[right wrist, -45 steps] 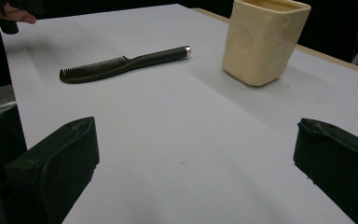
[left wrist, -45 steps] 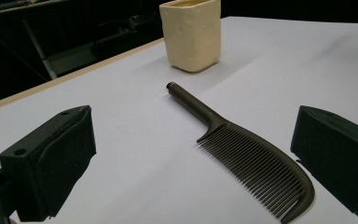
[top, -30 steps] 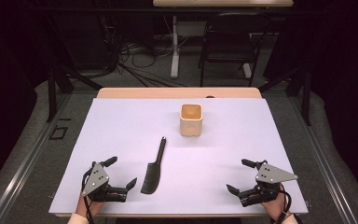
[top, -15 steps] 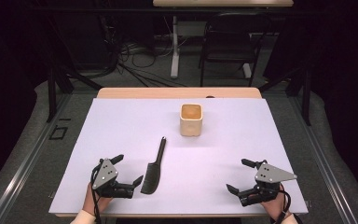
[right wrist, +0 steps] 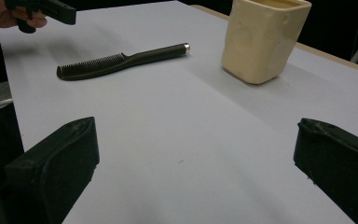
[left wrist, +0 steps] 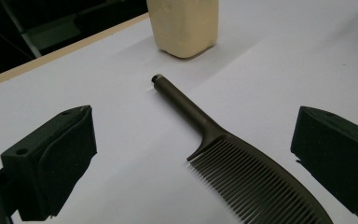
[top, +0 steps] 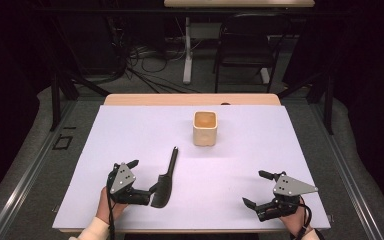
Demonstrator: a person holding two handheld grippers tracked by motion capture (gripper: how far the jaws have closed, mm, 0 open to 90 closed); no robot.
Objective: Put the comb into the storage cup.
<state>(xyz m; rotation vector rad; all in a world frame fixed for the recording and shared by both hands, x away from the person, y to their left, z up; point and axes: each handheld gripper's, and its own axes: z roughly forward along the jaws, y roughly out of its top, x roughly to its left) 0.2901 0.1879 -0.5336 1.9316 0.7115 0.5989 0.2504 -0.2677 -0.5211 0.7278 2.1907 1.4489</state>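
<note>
A dark comb [top: 165, 180] lies on the white table cover, handle pointing away toward a cream square cup [top: 204, 128]. My left gripper [top: 145, 176] is open at the comb's near left side, one jaw tip touching or almost touching the toothed end. In the left gripper view the comb [left wrist: 242, 168] lies between the wide-apart jaws of that gripper [left wrist: 196, 126], with the cup [left wrist: 184, 25] beyond. My right gripper [top: 253, 187] stands open near the front right with nothing in it. The right gripper view has the comb [right wrist: 121, 60] and cup [right wrist: 263, 39] farther off.
The white cover [top: 260, 145] spans the wooden table, whose far edge [top: 190, 99] is bare wood. Behind the table are a dark floor, cables and a chair [top: 242, 45]. The other hand and its gripper [right wrist: 42, 11] are at the top left of the right gripper view.
My left gripper has slid right toward the comb and now has its toothed end between the open jaws. The right gripper, comb and cup have stayed put.
</note>
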